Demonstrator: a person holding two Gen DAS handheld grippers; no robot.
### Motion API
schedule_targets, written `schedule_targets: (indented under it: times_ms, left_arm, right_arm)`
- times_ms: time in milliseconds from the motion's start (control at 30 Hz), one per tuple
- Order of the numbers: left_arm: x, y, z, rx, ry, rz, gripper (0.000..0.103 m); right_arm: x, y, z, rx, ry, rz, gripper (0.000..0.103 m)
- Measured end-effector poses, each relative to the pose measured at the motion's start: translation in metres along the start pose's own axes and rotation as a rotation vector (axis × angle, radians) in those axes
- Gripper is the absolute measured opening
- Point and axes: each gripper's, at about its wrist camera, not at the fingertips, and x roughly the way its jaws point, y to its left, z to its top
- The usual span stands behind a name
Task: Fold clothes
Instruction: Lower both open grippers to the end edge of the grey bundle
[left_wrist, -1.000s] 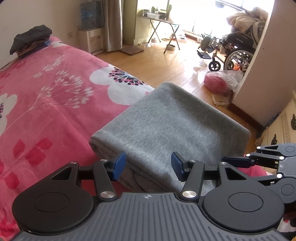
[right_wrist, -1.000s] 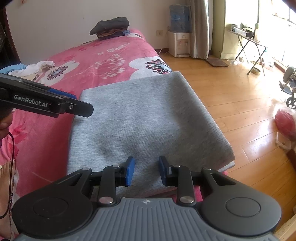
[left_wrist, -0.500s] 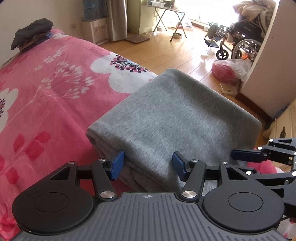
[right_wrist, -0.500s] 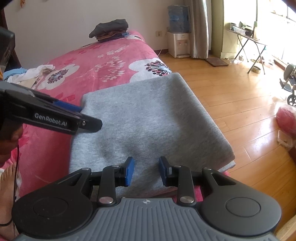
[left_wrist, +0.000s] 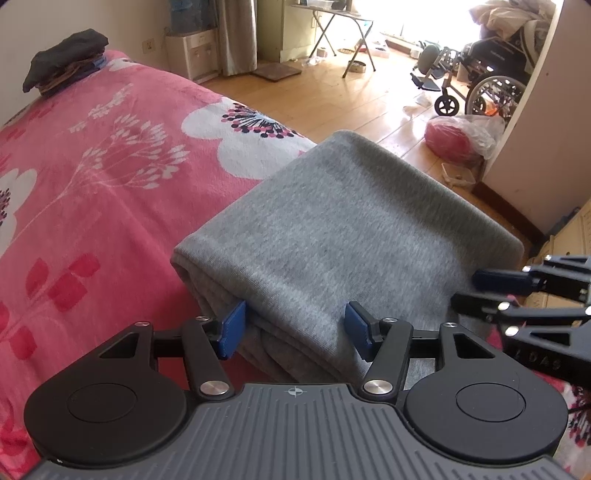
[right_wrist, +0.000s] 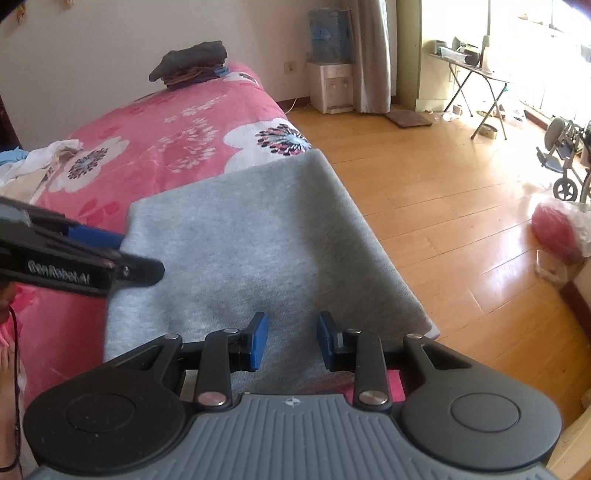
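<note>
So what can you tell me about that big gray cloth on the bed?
The gray cloth looks like soft, heathered knit, folded into a thick rectangle with layered edges at its near end. It lies flat on the pink flowered blanket, along the bed's edge beside the wooden floor. The left gripper straddles its near folded corner with jaws apart.

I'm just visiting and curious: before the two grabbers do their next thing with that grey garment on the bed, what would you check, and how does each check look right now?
1. Grey garment lying flat and folded on the pink bedspread: ok.
2. Left gripper open, pads either side of the near folded edge without squeezing it: ok.
3. Right gripper open over the near edge, cloth not pinched: ok.
4. Every layer of the near edge between the left pads: cannot tell.
5. The two grippers clear of each other: ok, a gap shows.
6. Garment's right edge fully on the bed: not ok, it runs along the bed's edge above the wooden floor.
</note>
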Motion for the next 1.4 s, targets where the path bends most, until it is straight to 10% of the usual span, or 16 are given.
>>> schedule_targets:
  times_ms: [867, 1400]
  left_arm:
    - [0.000, -0.001, -0.002, 0.003, -0.001, 0.004, 0.059]
    - [-0.013, 0.025, 0.002, -0.006, -0.064, -0.095, 0.059]
  right_arm:
    - [0.006, -0.016, 0.008, 0.044, -0.013, -0.115, 0.031]
    - [-0.006, -0.027, 0.017, 0.085, -0.037, -0.005, 0.032]
